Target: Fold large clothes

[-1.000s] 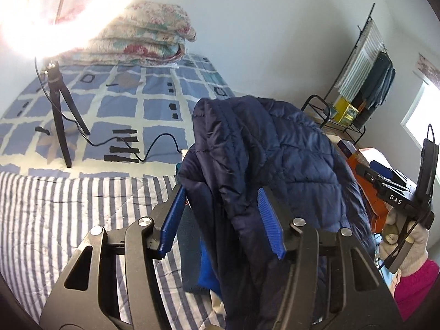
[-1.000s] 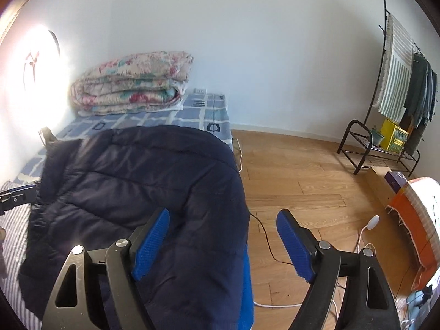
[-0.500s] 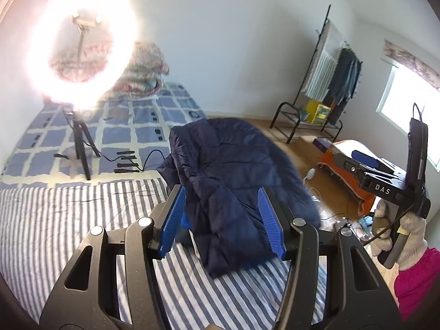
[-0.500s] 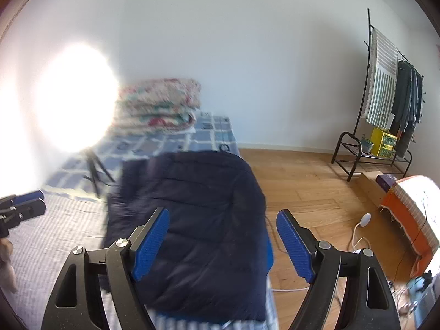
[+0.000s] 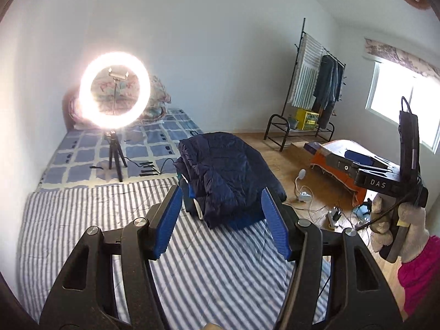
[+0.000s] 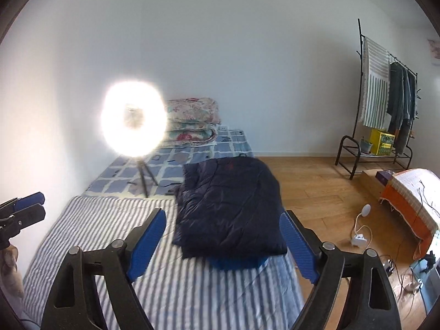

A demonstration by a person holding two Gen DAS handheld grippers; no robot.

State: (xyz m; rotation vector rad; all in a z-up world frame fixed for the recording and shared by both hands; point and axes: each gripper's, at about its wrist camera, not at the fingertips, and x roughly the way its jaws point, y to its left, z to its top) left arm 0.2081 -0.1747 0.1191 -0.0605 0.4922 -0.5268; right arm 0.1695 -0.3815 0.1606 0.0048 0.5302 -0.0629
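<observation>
A folded navy puffer jacket (image 5: 228,176) lies on top of a blue garment on the striped bed cover (image 5: 90,217), near the bed's right edge. It also shows in the right wrist view (image 6: 231,206), with the blue garment (image 6: 236,262) sticking out under its near edge. My left gripper (image 5: 221,221) is open and empty, held above the bed short of the jacket. My right gripper (image 6: 222,244) is open and empty, also short of the jacket. The right gripper's body shows at the right of the left wrist view (image 5: 385,178).
A lit ring light on a tripod (image 5: 115,99) stands on the checked bedding behind the jacket. A folded floral quilt (image 6: 192,121) lies by the wall. A clothes rack (image 6: 385,104), an orange-covered box (image 6: 412,200) and cables (image 6: 360,236) are on the wooden floor at right.
Both grippers have drawn back and up from the jacket, which was close in front and draped high a second ago. It now lies folded flat on the bed, farther off.
</observation>
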